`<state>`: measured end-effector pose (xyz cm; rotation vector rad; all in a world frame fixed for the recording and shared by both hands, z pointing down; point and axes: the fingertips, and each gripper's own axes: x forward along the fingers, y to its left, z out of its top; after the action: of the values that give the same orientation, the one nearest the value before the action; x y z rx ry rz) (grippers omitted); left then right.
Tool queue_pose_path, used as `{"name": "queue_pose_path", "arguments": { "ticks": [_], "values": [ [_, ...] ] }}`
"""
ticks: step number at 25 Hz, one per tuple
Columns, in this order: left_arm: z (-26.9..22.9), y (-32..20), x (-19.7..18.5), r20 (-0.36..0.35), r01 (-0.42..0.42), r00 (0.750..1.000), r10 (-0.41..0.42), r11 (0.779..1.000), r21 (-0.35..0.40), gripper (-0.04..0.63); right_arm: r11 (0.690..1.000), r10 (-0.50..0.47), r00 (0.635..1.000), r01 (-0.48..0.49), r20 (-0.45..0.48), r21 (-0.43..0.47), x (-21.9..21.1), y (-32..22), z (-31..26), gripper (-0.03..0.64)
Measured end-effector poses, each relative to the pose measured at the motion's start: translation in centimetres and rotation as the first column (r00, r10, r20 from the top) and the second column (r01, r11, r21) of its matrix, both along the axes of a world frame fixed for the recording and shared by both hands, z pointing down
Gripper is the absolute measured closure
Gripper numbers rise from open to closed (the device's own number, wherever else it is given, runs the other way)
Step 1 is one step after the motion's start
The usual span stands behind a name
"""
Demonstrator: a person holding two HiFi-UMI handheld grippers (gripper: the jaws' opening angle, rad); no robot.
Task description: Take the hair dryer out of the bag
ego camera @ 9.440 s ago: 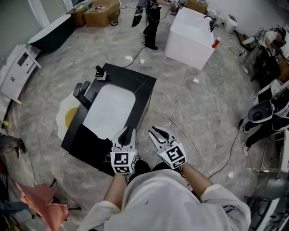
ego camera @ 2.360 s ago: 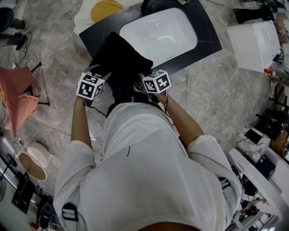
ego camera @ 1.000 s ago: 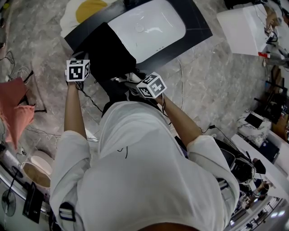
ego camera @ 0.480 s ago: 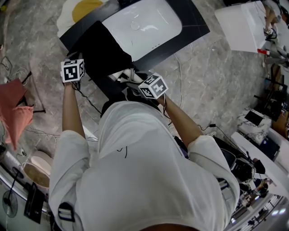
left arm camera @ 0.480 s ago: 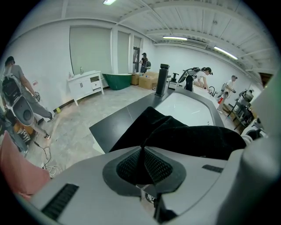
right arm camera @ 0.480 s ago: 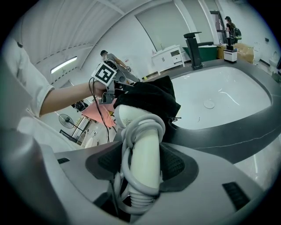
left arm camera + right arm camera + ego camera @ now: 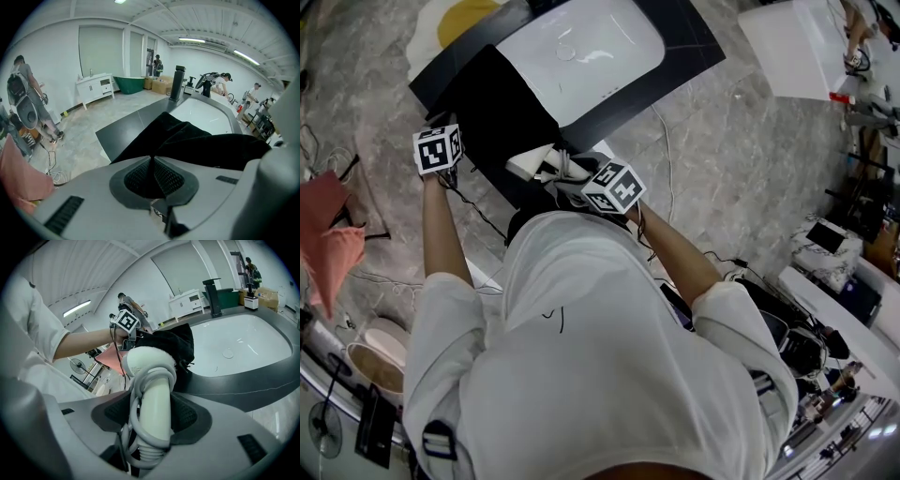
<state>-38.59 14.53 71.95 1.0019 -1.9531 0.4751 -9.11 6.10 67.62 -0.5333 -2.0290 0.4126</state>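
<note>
A black cloth bag (image 7: 502,98) lies on the near end of the dark counter (image 7: 698,52). My left gripper (image 7: 442,131) is at its left edge and is shut on a fold of the bag's fabric (image 7: 197,140), pinched between the pads (image 7: 164,176). The white hair dryer (image 7: 532,161) sticks out of the bag's near side, with its cord wound round the handle. My right gripper (image 7: 570,176) is shut on that handle (image 7: 153,390). In the right gripper view the dryer's head points at the bag (image 7: 177,344) and the left gripper's marker cube (image 7: 125,320).
A white basin (image 7: 591,42) is set in the counter beyond the bag, with a black faucet (image 7: 177,83) at its far end. A white block (image 7: 787,47) stands at the upper right, a pink cloth (image 7: 333,244) at the left. Cables run over the marble floor (image 7: 741,169).
The right gripper has drawn back from the bag with the hair dryer, and more of the white body shows outside it. The left gripper still pinches the bag.
</note>
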Motion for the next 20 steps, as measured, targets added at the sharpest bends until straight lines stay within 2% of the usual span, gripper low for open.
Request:
{"name": "queue_pose_path", "arguments": {
  "ticks": [4,8,10,14,20],
  "values": [
    [-0.5,-0.5,0.3,0.005,0.024,1.0,-0.024,1.0,0.004,0.561,0.999,-0.031,0.999,0.031,0.017,-0.023,0.4,0.5,0.0,0.367],
    [-1.3,-0.9,0.7,0.003,0.063,0.998,-0.063,0.998,0.023,0.56,0.995,-0.051,0.999,0.051,0.001,-0.089,0.0,1.5,0.7,0.367],
    [-1.8,-0.9,1.1,0.002,0.06,0.998,-0.06,0.998,0.026,0.529,0.992,-0.087,0.996,0.087,0.006,-0.089,-0.3,2.3,0.8,0.367],
    [-3.2,-0.3,2.2,0.006,0.033,0.999,-0.033,0.999,0.041,0.417,0.986,-0.136,0.99,0.137,0.025,-0.096,-0.6,4.0,0.6,0.367],
    [-5.9,0.8,4.4,0.061,0.045,0.997,-0.049,0.997,0.054,0.391,0.977,-0.187,0.981,0.191,0.05,-0.092,-0.1,4.3,0.5,0.367]
  ]
}}
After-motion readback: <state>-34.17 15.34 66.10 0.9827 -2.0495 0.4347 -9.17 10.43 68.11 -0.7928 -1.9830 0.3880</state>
